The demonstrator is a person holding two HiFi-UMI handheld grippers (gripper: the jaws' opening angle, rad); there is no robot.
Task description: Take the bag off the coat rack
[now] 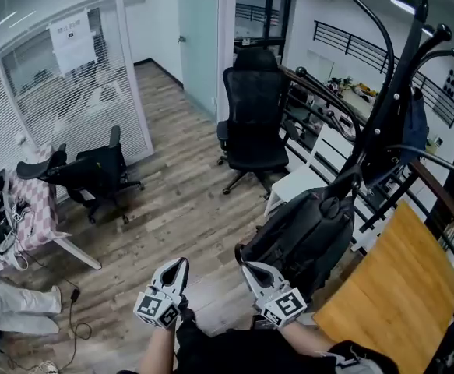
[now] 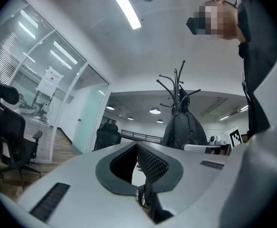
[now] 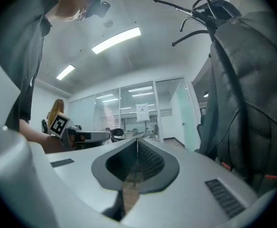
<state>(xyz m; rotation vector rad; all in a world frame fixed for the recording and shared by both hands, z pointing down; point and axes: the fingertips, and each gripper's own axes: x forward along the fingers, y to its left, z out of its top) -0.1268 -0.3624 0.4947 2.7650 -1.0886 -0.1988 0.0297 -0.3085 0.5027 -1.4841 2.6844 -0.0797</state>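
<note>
A black backpack hangs from the black coat rack at the right of the head view. It also shows far off in the left gripper view as the backpack and fills the right side of the right gripper view as the backpack. My right gripper is shut and empty, its tip just left of the bag's lower edge. My left gripper is shut and empty, further left over the wooden floor. Both jaw pairs meet with nothing between them.
A black office chair stands behind the bag, another chair at the left by a glass partition. A wooden tabletop lies at the lower right. A railing runs behind the rack. A checkered table is at far left.
</note>
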